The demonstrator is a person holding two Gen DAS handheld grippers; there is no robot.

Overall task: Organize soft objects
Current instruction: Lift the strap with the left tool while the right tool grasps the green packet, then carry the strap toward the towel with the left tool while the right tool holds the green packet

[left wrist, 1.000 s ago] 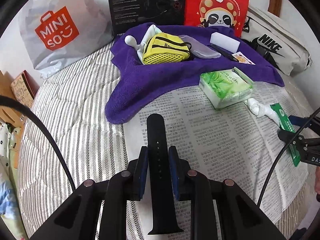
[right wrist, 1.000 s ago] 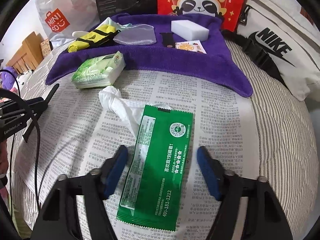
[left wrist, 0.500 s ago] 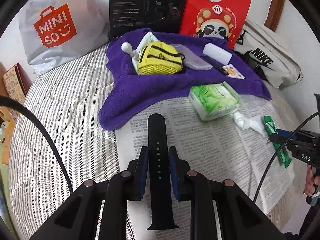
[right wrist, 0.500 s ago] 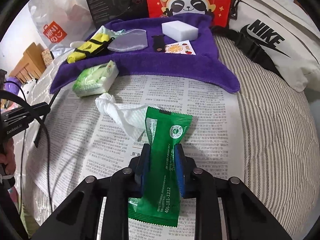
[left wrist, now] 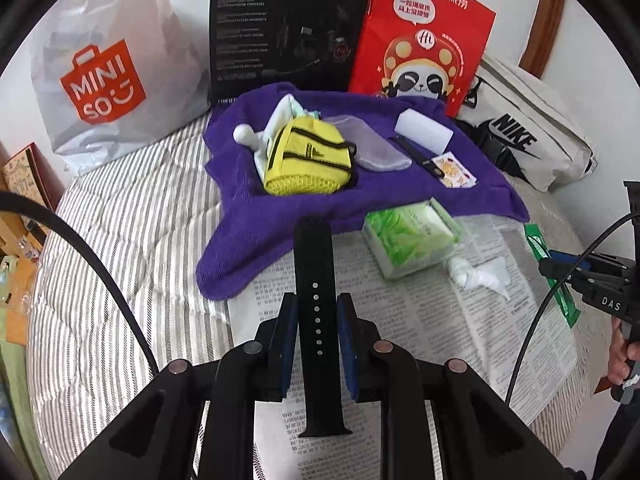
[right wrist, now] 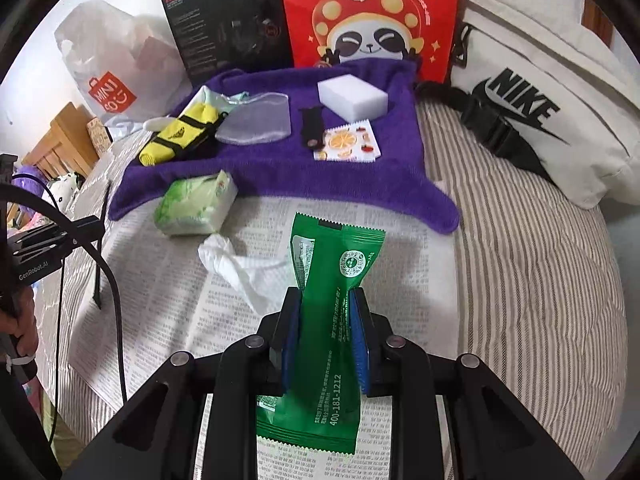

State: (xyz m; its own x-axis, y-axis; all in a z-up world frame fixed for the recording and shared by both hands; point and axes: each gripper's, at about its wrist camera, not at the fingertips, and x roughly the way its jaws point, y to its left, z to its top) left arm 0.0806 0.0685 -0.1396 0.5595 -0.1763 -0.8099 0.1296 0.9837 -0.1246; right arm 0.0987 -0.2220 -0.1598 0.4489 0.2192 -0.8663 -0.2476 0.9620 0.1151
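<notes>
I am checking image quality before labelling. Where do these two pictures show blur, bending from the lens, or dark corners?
Left wrist view: the newspaper print smears toward the right edge; the black strap looks sharp; corners go dark. Right wrist view: the striped bedding bends strongly, the green packet text stays readable, and print near the bottom edge blurs.

**Striped bed, papered and draped**

The striped bed (right wrist: 532,264) carries a newspaper sheet (right wrist: 168,280) near its front edge, a purple towel (right wrist: 280,168) behind it, and bags (left wrist: 100,80) and a black box (left wrist: 280,32) along the back edge.
</notes>
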